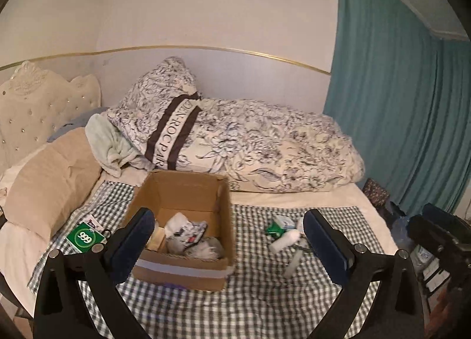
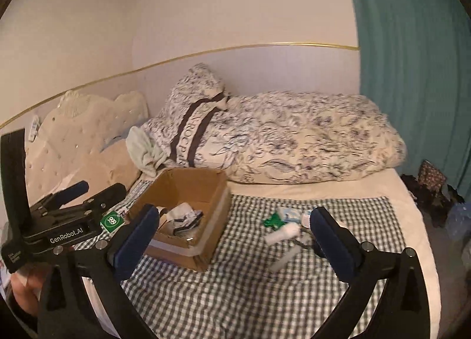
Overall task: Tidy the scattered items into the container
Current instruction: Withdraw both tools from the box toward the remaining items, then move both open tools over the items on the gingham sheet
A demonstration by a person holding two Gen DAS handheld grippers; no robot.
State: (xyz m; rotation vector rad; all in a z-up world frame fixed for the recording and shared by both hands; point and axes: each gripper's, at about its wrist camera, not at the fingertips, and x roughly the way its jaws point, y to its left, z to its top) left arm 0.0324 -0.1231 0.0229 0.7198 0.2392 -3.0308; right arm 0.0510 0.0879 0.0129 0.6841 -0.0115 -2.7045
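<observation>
Still loose, the white cylindrical roll [image 2: 282,234] lies ahead-right of the open brown cardboard box [image 2: 188,188], long axis slanting, nearest my gaping, empty right tool [image 2: 235,236]; left tool [image 1: 229,240] likewise open.

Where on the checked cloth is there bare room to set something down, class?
Free: the near checked cloth in front of the cardboard box, and the strip between box and the white tube. Crowded: the small cluster around the green packet; the green 999 box lies left.
</observation>
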